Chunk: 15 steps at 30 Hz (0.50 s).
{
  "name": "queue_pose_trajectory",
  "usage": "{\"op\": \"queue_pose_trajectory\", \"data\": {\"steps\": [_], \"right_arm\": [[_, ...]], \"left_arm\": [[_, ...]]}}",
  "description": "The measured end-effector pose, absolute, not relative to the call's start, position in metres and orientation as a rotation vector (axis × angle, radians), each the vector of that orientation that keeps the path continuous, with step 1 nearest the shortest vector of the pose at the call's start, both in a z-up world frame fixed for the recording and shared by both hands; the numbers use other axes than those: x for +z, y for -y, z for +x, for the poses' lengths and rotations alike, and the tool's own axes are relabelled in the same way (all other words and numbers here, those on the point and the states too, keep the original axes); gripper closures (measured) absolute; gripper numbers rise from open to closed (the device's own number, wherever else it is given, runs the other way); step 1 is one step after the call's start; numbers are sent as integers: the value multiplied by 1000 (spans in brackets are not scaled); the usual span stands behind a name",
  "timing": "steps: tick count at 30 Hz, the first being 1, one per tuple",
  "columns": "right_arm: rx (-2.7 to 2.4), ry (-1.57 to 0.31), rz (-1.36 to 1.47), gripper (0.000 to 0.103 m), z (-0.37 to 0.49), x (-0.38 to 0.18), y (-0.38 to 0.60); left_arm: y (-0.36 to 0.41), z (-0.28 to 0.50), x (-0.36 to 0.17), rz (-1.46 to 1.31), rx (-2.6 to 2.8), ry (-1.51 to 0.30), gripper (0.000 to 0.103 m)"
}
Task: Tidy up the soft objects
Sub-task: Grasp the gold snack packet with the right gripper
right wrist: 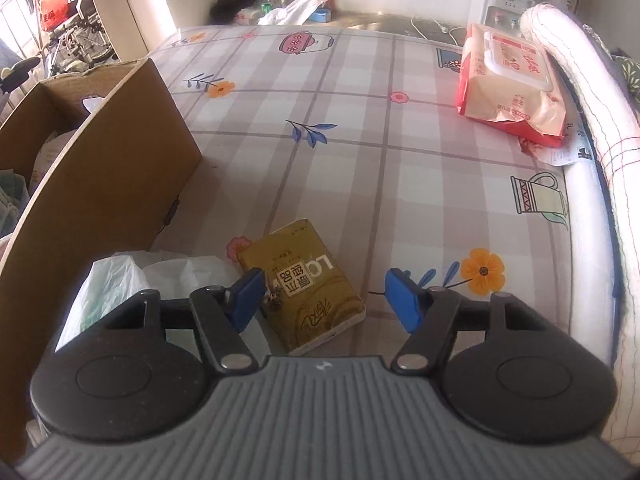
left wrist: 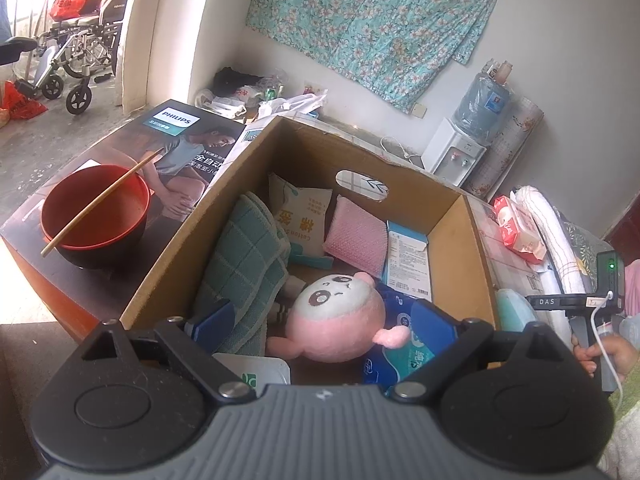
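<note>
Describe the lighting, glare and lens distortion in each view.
Left wrist view: soft daylight, sharp on the pink plush, fisheye bending the cardboard box, corners vignetted. Right wrist view: strong glare washes out the padded edge at right; the gold pack stays crisp; tablecloth lines curve.

"PHILIPS" printed on dark carton (left wrist: 132,152) beside the bowl; "DAS" on right gripper (left wrist: 560,302) bar; "Cotton" on pouch (left wrist: 306,216).

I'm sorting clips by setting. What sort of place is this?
Probably a lived-in room of a home: a table under a patterned plaid cloth, a water dispenser by the wall, and a wheelchair through the doorway.
</note>
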State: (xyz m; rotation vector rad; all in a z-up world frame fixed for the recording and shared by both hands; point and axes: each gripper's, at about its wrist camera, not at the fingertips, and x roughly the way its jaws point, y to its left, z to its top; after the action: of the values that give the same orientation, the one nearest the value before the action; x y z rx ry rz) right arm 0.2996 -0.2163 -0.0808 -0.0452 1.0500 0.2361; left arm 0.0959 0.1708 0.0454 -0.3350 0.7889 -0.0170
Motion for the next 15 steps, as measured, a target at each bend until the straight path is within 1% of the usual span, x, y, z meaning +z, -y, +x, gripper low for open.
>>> {"op": "queue_pose_trajectory", "data": {"steps": [3, 6, 7, 8, 15], "right_arm": [[272, -1077, -67, 38, 309, -89, 211], [296, -1093, -32, 38, 316, -95, 210], [302, -1097, -10, 40, 317, -96, 211], [309, -1099, 14, 45, 318, -97, 213], [238, -1078, 120, 48, 314, -98, 230]], "left_arm": [[-168, 98, 47, -331, -16, -786, 7], [-166, 101, 47, -331, -17, -789, 7], [-166, 101, 47, -333, -17, -790, 7], [-166, 102, 46, -336, -18, -792, 7], [-167, 98, 45, -349, -30, -797, 7]]}}
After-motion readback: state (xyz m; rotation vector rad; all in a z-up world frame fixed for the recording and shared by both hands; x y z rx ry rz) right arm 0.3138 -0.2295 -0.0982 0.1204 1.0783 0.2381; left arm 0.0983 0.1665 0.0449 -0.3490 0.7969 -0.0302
